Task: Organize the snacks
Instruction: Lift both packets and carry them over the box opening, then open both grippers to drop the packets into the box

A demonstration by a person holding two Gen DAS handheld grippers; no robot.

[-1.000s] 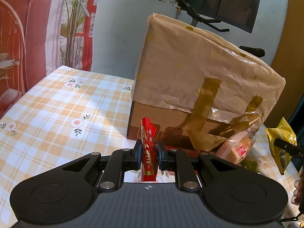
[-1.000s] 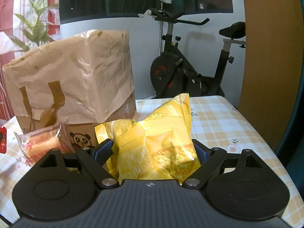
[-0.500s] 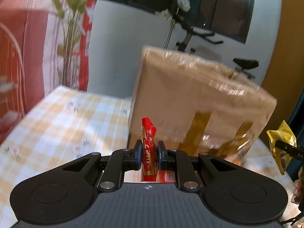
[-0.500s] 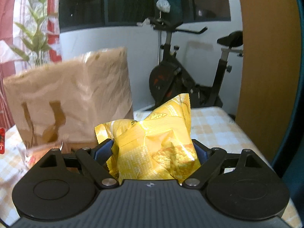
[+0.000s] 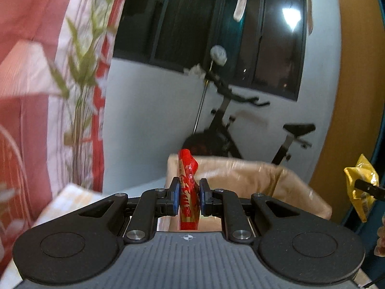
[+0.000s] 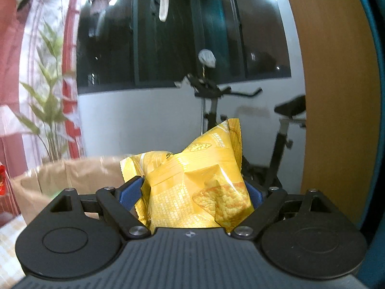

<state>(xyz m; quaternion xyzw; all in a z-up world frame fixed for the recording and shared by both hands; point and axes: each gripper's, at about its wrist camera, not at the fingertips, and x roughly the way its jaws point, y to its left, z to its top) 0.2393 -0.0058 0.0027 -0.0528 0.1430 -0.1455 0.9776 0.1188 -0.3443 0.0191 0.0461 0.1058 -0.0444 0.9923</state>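
- Red snack stick (image 5: 188,192): it stands upright between the blue pads of my left hand-held gripper (image 5: 188,196), which is clamped narrowly on its middle; its crumpled top pokes above the fingers.
- I hold the left hand-held gripper raised and level, facing the open top of the brown paper bag (image 5: 252,175), which sits just beyond and below the fingertips.
- Yellow chip packet (image 6: 199,187): my right hand-held gripper (image 6: 192,192) is closed on it with the jaws set wide around the puffed bag, the packet's sealed edge pointing up.
- The right hand-held gripper is also held high and level, with the paper bag's rim low on its left side.
- In the left view, the yellow packet shows at the far right edge, well apart from the red stick.
- A strip of the checked desk (image 5: 65,197) shows lower left; an exercise bike (image 6: 243,120) stands behind.
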